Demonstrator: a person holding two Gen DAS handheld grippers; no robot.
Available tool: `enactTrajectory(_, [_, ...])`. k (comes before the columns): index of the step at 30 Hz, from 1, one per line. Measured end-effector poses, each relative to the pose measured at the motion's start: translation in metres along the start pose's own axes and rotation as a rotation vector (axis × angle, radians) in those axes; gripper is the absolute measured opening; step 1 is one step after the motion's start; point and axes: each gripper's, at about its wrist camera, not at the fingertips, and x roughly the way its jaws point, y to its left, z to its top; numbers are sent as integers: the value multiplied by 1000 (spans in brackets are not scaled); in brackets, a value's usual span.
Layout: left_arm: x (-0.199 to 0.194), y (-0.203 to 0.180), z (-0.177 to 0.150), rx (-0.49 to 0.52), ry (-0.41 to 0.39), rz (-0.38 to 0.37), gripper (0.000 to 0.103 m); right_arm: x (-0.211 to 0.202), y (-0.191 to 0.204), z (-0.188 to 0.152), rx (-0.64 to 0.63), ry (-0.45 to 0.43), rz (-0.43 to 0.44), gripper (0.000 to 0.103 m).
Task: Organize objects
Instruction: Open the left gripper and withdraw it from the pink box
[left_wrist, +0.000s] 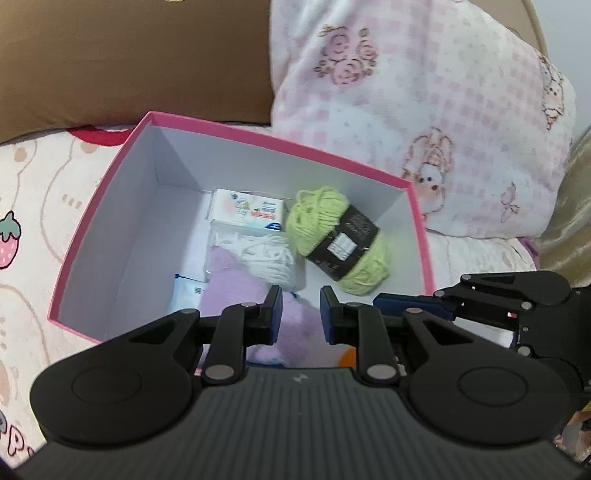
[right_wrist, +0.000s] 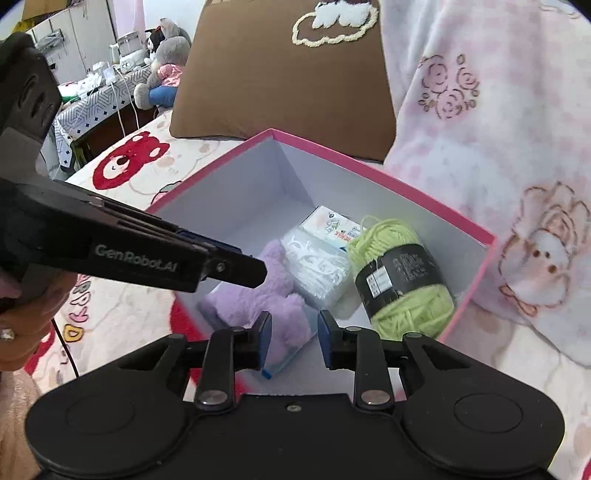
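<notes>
— What are you working on, left to right?

— A bed under a cream sheet printed with strawberries and red bears (left_wrist: 33, 206). Far left in my right-hand view there's a side table with a grey patterned cloth (right_wrist: 96, 99), white appliances and a grey plush toy (right_wrist: 166, 62) beside it. Then a brown cushion with a stitched cloud (right_wrist: 288, 81) leans at the head, and a pink-and-white fleece blanket with bunnies (left_wrist: 424, 110) piles up on the right.

— And the things you're sorting?

— All in the open pink cardboard box with white inside (left_wrist: 122, 243) on the sheet: a lilac plush toy (left_wrist: 229, 284) nearest me, a clear bag of white cord (left_wrist: 266, 254) touching it, a small white tissue pack (left_wrist: 247, 210) behind, and a lime-green yarn skein with a black band (left_wrist: 340, 240) to the right.

— Your fingers?

— My left gripper (left_wrist: 301, 314) is drawn in as narrow as it goes, nothing pinched. My right gripper (right_wrist: 293, 339) hangs over the box, jaws slightly apart and empty.
</notes>
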Motion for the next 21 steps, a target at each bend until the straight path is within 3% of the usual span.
enactTrajectory(4, [-16, -19, -4, 22, 10, -22, 21, -23, 0, -7, 42, -27, -5, 32])
enactTrajectory(10, [-46, -43, -19, 34, 3, -1, 24, -66, 4, -24, 95, -77, -21, 45])
enactTrajectory(21, [-88, -81, -30, 60, -23, 56, 28, -132, 1, -48, 210, -138, -90, 52])
